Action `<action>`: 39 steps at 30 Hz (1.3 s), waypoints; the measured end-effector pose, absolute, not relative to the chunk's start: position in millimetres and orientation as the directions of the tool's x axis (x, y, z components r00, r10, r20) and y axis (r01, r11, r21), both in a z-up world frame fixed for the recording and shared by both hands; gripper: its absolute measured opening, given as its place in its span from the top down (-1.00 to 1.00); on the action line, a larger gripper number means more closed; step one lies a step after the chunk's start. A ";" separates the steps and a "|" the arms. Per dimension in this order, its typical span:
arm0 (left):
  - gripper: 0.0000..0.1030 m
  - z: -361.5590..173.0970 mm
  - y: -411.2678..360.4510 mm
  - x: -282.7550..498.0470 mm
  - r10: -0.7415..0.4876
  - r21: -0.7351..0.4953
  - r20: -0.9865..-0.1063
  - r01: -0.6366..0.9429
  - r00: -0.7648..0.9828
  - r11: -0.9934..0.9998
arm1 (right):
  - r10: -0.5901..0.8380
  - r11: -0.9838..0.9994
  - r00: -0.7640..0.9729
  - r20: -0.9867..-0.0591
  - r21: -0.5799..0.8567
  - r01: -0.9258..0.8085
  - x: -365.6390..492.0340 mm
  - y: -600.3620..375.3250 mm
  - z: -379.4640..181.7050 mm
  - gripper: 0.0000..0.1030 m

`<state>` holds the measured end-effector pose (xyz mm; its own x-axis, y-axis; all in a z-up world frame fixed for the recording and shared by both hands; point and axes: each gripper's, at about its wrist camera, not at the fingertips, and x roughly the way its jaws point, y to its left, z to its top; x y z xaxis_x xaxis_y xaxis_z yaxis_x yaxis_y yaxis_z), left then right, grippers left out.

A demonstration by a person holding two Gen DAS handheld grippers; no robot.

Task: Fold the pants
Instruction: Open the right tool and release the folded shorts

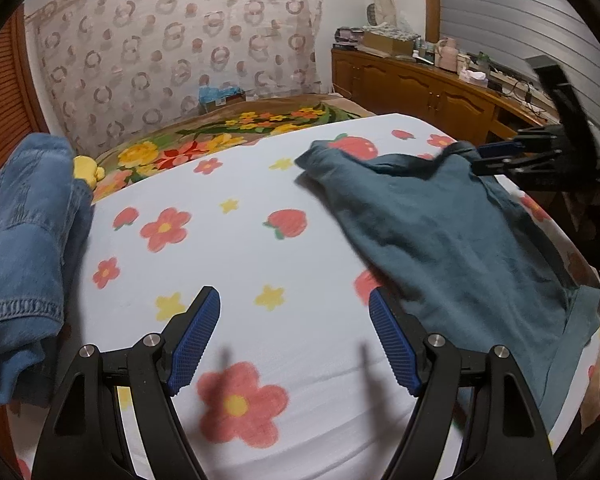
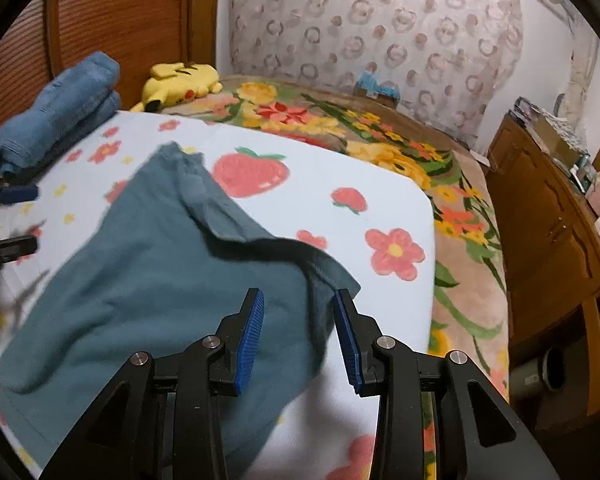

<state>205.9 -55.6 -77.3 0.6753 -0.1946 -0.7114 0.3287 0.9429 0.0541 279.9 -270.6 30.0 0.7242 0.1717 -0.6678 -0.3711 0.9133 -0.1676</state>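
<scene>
Your teal pants (image 1: 460, 232) lie spread on the strawberry-and-flower sheet (image 1: 240, 248), and the coming move turns on where they sit relative to each tool. From your left gripper (image 1: 294, 336) they lie toward 2 o'clock, with only their near edge just beside the right finger; the cloth's long axis runs from about 11 o'clock down to 5 o'clock in that view. Your right gripper (image 2: 298, 336) is clearly the nearer one: it hangs directly over the pants' right-hand edge, with the hemmed corner (image 2: 336, 276) at 12 o'clock just ahead of its fingertips.

Both tools stand with jaws spread and nothing between the blue pads. In the right wrist view the fabric passes beneath the gap, not pinched as far as I can judge. I'd say the right hand is placed to take that corner first.

Count: 1 pair of teal pants, 2 grippers, 1 folded denim garment (image 1: 24, 240) at 9 o'clock well apart from the pants, 1 yellow plush toy (image 2: 180, 82) beyond it by the headboard.
</scene>
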 end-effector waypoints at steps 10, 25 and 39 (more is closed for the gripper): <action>-0.51 -76.9 -73.3 202.2 -0.210 0.054 -0.718 0.354 0.664 0.934 | 0.143 0.954 0.779 -0.611 -0.124 -0.272 279.0 -307.6 40.3 0.27; -0.51 -67.8 -89.9 165.3 -0.264 0.033 -0.695 0.397 0.669 0.917 | 0.245 0.947 0.797 -0.552 -0.040 -0.318 186.1 -313.7 29.4 0.27; -0.51 -81.6 -98.9 128.2 -0.280 0.030 -0.708 0.423 0.648 0.905 | 0.269 0.945 0.753 -0.601 0.016 -0.325 137.9 -315.2 1.2 0.27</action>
